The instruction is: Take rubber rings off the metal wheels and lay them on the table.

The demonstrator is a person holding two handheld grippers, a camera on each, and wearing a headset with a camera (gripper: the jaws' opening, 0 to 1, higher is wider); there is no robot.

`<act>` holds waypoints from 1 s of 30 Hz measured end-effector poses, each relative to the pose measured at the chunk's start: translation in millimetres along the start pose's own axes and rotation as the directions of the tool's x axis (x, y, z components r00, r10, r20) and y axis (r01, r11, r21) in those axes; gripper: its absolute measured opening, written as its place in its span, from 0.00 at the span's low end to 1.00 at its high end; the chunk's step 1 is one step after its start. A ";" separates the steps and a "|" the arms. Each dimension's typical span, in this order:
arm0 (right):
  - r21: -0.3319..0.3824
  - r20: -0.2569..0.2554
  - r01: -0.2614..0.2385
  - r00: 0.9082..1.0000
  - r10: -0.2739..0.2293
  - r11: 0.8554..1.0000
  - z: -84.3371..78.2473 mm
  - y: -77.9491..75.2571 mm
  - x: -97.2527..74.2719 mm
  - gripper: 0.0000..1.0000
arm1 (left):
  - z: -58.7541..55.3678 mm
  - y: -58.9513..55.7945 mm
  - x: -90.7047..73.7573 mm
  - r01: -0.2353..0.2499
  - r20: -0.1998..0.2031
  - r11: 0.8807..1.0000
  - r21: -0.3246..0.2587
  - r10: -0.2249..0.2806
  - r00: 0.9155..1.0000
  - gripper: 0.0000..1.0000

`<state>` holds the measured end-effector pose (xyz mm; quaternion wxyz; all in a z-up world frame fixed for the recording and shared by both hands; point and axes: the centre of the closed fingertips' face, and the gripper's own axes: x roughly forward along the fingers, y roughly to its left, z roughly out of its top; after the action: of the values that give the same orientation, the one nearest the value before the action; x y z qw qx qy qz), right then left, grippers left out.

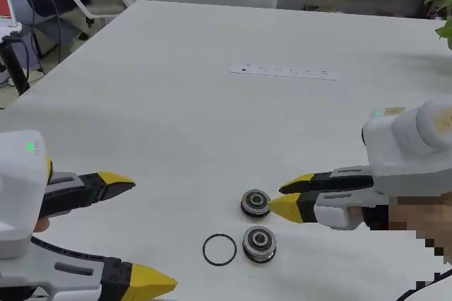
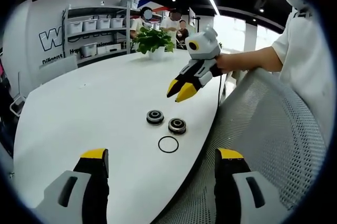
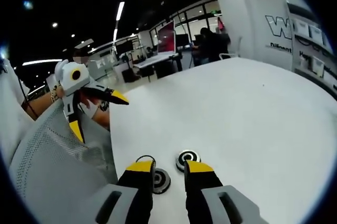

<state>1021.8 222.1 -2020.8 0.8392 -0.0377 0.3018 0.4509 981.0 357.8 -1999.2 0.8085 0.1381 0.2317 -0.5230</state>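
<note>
Head view puts you partway through the job: one loose rubber ring (image 1: 219, 249) lies flat on the table (image 1: 212, 103), and two metal wheels sit just beside it. The near wheel (image 1: 259, 243) is right next to the ring, apart from it. The far wheel (image 1: 255, 203) is one step beyond the ring. I cannot tell from here which wheel carries rubber, though both rims look dark.

Your right gripper (image 1: 277, 198) has its tips just beside the far wheel, on the side away from the ring. Its jaws stand a narrow gap apart and hold nothing, so that wheel looks like the one in hand. Your left gripper (image 1: 154, 235) hangs well to the other side of the ring, jaws spread wide and empty.

The next move probably calls for pinching only the rubber at the rim. A free wheel may roll or skid, so bring the left gripper in to steady it.

The table's near edge runs close behind the ring on your side, with a mesh chair (image 2: 253, 129) past it. Lay rings on the open surface beyond the ring instead.
</note>
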 end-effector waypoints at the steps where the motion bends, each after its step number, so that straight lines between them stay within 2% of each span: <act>1: -0.006 -0.016 -0.004 1.000 0.004 1.000 -4.3 -0.4 0.4 0.20 | -0.3 0.2 0.0 -0.001 -0.003 1.000 0.001 0.001 1.000 0.81; 6: -0.021 -0.069 -0.023 0.997 0.021 1.000 -18.3 1.6 3.9 0.20 | -1.4 -1.0 0.6 0.006 -0.014 1.000 0.018 -0.005 1.000 0.81; 8: -0.027 -0.090 -0.039 0.995 0.036 0.999 -24.0 4.1 5.6 0.21 | -2.0 -3.2 1.9 0.017 -0.028 0.999 0.045 -0.016 0.999 0.81; 9: -0.030 -0.103 -0.045 0.994 0.042 0.999 -27.2 4.8 6.5 0.21 | -3.6 -2.1 1.9 0.015 -0.050 0.996 0.083 -0.011 0.999 0.81; 11: -0.038 -0.120 -0.051 0.992 0.046 0.998 -31.0 6.2 7.6 0.22 | -0.8 -3.4 2.3 0.019 -0.059 0.989 0.144 -0.010 0.998 0.81; 15: -0.049 -0.154 -0.072 0.986 0.063 0.996 -38.9 9.1 8.9 0.23 | 4.9 -11.1 5.9 0.055 -0.061 0.985 0.162 -0.045 0.997 0.80; 18: -0.058 -0.176 -0.082 0.982 0.071 0.995 -43.6 11.2 10.2 0.23 | 6.1 -12.9 10.7 0.079 -0.096 0.972 0.220 -0.059 0.994 0.80; 22: -0.068 -0.194 -0.098 0.977 0.083 0.993 -47.4 15.5 12.5 0.23 | 10.9 -15.7 14.1 0.109 -0.120 0.959 0.260 -0.080 0.990 0.79; 26: -0.086 -0.215 -0.112 0.972 0.091 0.990 -51.4 19.2 14.3 0.24 | 20.5 -17.5 20.3 0.131 -0.124 0.947 0.293 -0.099 0.987 0.77; 30: -0.097 -0.230 -0.120 0.968 0.095 0.988 -54.7 20.7 15.5 0.24 | 36.4 -28.3 29.3 0.189 -0.106 0.931 0.311 -0.164 0.981 0.69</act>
<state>986.2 227.3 -2069.4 0.7705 -0.1183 0.3710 0.5047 973.7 306.2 -1982.8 0.7153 0.2664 0.1869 -0.6184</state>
